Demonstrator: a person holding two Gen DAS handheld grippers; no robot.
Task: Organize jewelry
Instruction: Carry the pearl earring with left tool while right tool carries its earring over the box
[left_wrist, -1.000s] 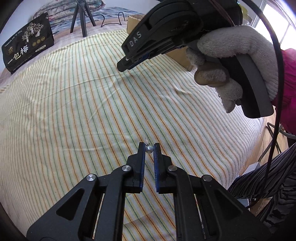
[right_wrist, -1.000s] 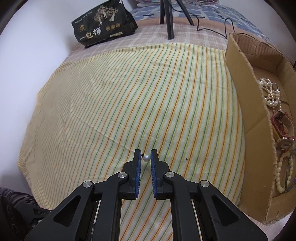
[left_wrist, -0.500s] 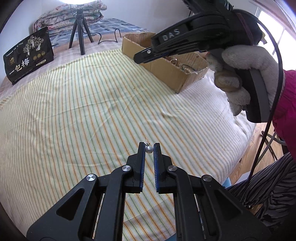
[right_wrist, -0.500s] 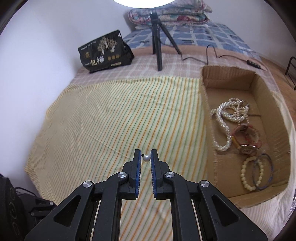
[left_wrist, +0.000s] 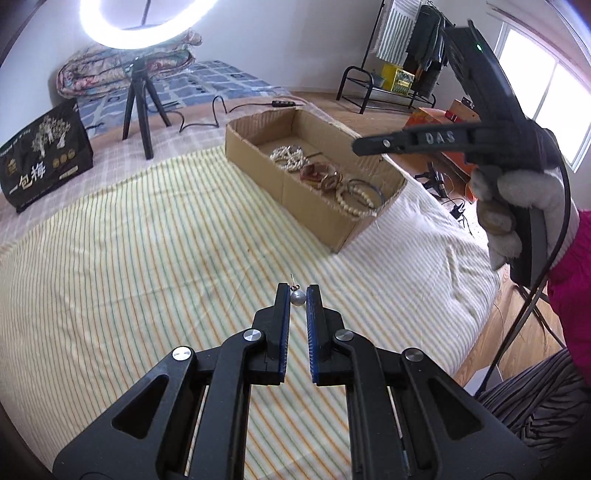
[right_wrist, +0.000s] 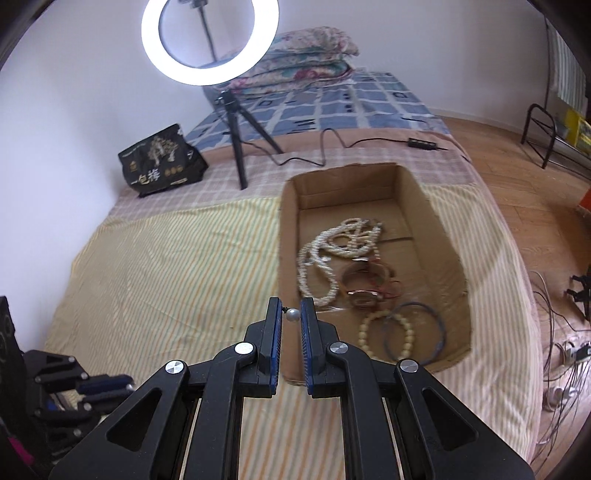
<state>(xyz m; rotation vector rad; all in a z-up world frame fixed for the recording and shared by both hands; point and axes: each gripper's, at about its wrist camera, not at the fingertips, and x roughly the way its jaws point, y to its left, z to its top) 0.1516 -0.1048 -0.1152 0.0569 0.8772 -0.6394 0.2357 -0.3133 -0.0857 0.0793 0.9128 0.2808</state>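
Both wrist fisheyes high above striped cloth (left_wrist: 147, 236), angled down, sharing cardboard box (right_wrist: 288, 258), ring light (right_wrist: 209, 40)

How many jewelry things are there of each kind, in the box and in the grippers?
Pearl earrings, one pinched in each gripper: 2
Pearl necklace heaps in the box: 1
Watches: 2
Bead bracelets: 1
Thin bangles: 1
Total: 7
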